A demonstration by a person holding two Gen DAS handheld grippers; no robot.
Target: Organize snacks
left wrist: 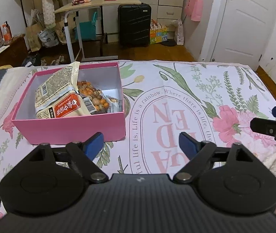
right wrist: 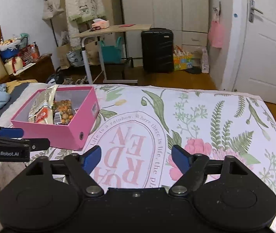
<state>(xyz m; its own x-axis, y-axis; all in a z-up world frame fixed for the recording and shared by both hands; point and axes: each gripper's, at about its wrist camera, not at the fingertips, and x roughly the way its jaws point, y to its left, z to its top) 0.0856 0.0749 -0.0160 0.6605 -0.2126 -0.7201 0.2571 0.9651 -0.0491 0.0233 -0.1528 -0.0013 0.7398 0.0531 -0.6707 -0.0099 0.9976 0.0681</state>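
Fingers [left wrist: 94, 144] spread, empty — floral cloth [left wrist: 176, 101], bedroom behind.

A black suitcase [left wrist: 134, 25] stands beside a light wooden side table [left wrist: 99, 3] — white door [left wrist: 248, 25] at right

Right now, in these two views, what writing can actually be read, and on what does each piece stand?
"GenRobot.AI": white lettering on the black left gripper, seen from the right wrist view.
"Life is a rainbow. Where there is life, the": upside down around the oval on the floral printed cloth.
Large pink capitals inside that oval: partly hidden, not readable whole.
Cream snack packet with red label in the pink cardboard box: Chinese characters and barcodes, too small to read.
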